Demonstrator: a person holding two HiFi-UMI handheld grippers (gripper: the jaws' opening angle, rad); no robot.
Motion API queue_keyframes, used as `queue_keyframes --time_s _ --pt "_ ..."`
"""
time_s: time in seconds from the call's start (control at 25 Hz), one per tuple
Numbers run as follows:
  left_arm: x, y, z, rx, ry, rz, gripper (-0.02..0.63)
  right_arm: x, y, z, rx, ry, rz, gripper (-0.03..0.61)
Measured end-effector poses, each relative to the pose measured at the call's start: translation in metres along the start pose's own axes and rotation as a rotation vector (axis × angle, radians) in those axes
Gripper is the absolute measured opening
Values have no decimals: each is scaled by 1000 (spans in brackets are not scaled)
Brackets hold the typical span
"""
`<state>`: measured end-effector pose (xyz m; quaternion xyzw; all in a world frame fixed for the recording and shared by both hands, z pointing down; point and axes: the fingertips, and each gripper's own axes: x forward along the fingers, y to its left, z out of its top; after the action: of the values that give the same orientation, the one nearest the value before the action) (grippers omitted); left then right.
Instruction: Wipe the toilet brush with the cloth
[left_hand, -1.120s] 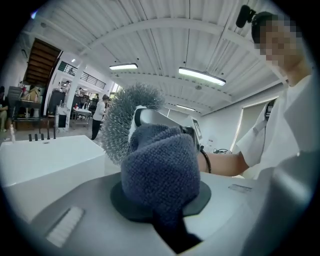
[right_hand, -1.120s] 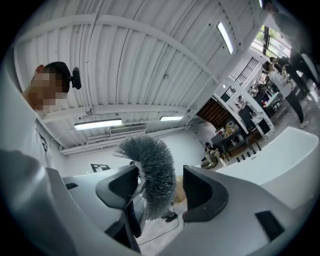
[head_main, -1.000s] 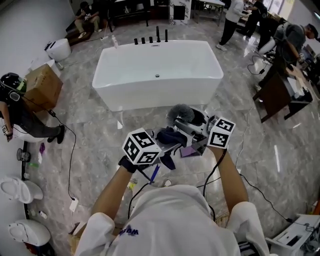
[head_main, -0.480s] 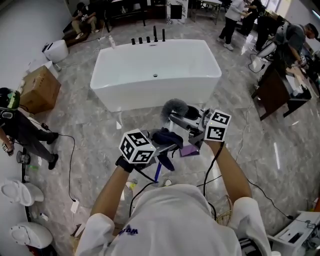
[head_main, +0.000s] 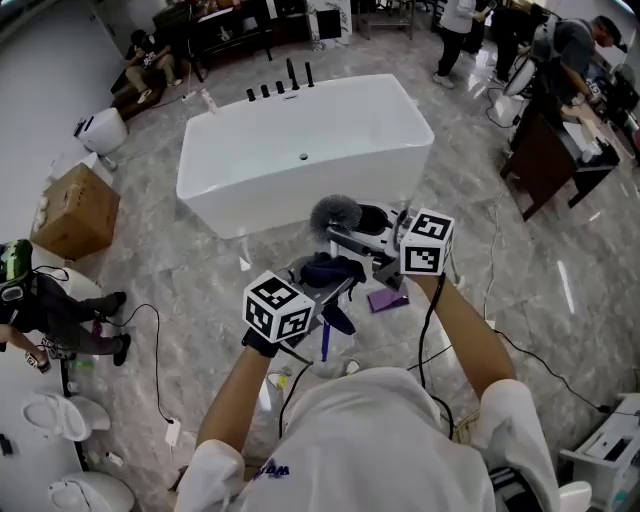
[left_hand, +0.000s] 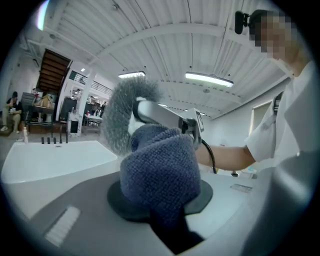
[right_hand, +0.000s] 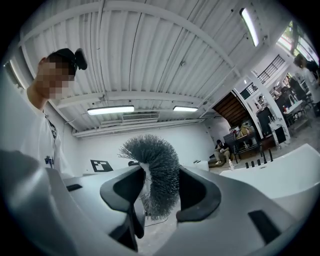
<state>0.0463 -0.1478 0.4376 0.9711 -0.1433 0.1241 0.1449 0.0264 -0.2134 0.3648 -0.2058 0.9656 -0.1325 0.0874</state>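
The brush (head_main: 336, 213) is up in the air in front of the person. Its white handle lies between the right gripper's (right_hand: 159, 192) jaws and its grey bristle head sticks out past their tips. Those jaws are closed on the handle and carry the brush.

Its long axis follows the line of that gripper and is roughly level. The head points away from the person, toward the tub (head_main: 260, 205), and leans to the left in the head view. In the right gripper view the bristles show almost end-on between the two pads.

The cloth (head_main: 333, 270) is a dark blue wad between the left gripper's (head_main: 338, 280) jaws. It is bunched over one pad, and a tail hangs down through the gap. These jaws have just been opening, yet they seem to keep a loose pinch on the wad.

The wad sits just under the handle, close behind the head. In the left gripper view it overlaps the handle, but I cannot tell whether the two touch.

I judge the wiping to be at an early or middle stage. Cloth and brush are brought together, nothing shows which parts are already wiped, and strokes along the handle and head look to be left. Below is marble floor.
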Motion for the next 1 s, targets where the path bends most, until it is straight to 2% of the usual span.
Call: queue_keyframes --time_s 0.12,0.24,0.32,0.48,0.76,0.84,1.0 --pt "7 8 6 -32 -19 74 86 -2 -4 -14 5 10 -22 209" --pt "7 18 5 11 -6 205 83 -4 -10 -17 9 -3 -66 207" --pt "8 20 3 32 -6 253 78 -4 -12 -18 7 -3 -99 207" --pt "15 22 -4 19 22 227 77 -9 -22 -17 24 -19 -143 206" --pt "17 31 -23 3 81 266 77 -32 -50 1 84 -138 -293 206" --pt "19 27 -23 6 81 228 78 -36 -54 6 96 -157 -321 206" --pt "20 8 -22 -138 44 -19 91 -38 -55 4 156 -185 -273 204"
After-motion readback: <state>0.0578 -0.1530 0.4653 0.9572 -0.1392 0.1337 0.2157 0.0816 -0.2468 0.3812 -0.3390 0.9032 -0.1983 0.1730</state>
